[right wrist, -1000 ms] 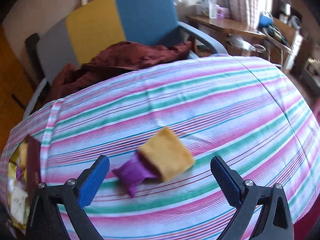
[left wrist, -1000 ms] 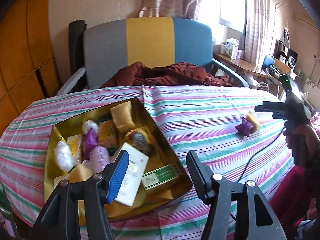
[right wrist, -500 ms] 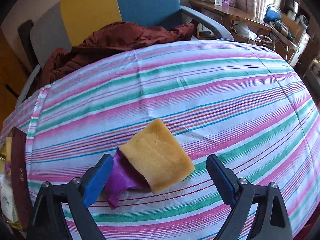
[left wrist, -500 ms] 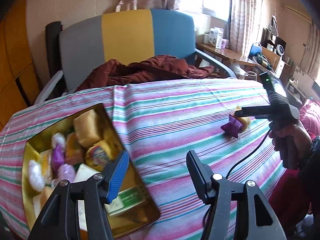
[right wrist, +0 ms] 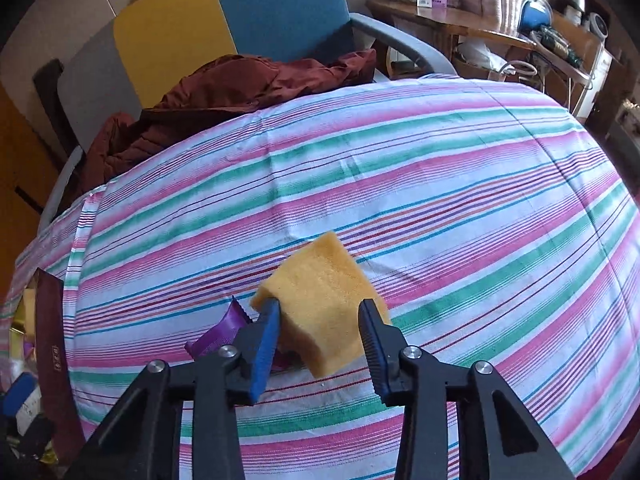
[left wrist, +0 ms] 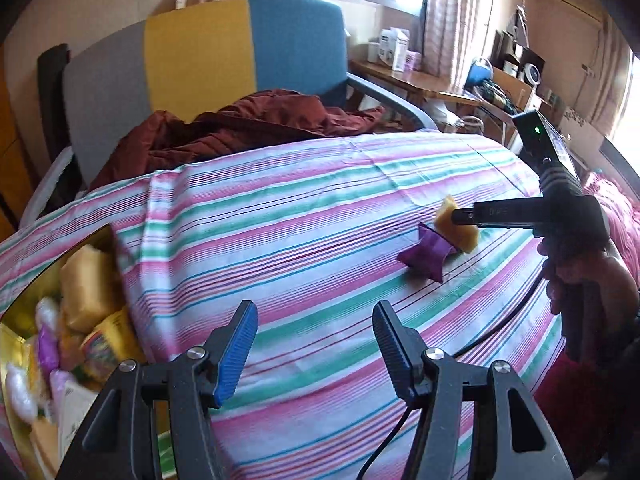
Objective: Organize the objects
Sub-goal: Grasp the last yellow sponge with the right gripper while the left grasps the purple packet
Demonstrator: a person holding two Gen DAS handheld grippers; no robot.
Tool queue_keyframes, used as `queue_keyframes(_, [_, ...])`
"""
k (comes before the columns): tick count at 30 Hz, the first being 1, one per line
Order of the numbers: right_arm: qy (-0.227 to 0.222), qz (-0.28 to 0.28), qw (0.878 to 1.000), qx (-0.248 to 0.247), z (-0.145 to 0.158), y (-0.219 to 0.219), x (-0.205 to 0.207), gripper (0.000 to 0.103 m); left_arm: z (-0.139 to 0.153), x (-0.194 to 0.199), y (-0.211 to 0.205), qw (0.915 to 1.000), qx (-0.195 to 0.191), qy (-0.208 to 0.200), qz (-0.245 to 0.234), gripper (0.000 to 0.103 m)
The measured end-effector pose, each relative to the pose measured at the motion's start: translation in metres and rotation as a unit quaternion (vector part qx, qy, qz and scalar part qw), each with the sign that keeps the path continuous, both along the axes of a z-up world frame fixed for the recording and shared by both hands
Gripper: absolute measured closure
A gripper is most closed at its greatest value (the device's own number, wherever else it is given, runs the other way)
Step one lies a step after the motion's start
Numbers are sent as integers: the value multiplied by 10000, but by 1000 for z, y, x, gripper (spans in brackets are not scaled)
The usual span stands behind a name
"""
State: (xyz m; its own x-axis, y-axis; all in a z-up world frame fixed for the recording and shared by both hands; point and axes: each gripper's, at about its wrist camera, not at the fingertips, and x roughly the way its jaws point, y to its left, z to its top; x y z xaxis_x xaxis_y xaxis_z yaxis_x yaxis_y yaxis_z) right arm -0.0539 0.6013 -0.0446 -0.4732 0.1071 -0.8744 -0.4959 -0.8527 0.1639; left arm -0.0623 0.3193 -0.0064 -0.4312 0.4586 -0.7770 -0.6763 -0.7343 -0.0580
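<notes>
The right gripper point(right wrist: 320, 332) has its fingers clamped on the yellow sponge point(right wrist: 324, 300), which sits on the striped worktop point(right wrist: 440, 200) with a purple wrapper point(right wrist: 224, 328) touching it at its 8 o'clock. The left gripper point(left wrist: 314, 344) hovers with fingers apart and nothing between them. At its 9 o'clock, the gold tin point(left wrist: 24, 300) holds assorted packets; beyond the worktop, at 12 o'clock, a maroon garment point(left wrist: 240, 124) lies on a chair point(left wrist: 200, 40).
</notes>
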Motion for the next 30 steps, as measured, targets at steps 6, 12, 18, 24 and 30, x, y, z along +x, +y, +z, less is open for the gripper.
queue_keyframes(6, [-111, -18, 9999, -50, -8, 2, -5, 29, -9, -5, 35, 9988, -87, -37, -486, 42])
queue_keyframes(12, [-248, 11, 9996, -150, -16, 6, -9, 41, -18, -5, 70, 9938, -138, -88, -1100, 42])
queue_keyframes(18, [-60, -498, 9987, -112, -4, 25, 8, 47, -31, -2, 102, 9858, -297, -108, -1647, 42])
queue_keyframes(24, [-378, -674, 9969, -131, -14, 32, 12, 47, -40, -6, 133, 9770, -413, -145, -2089, 42])
queue_keyframes(30, [-376, -678, 9969, -141, -14, 31, 12, 45, -54, -12, 157, 9717, -582, -238, -2279, 42])
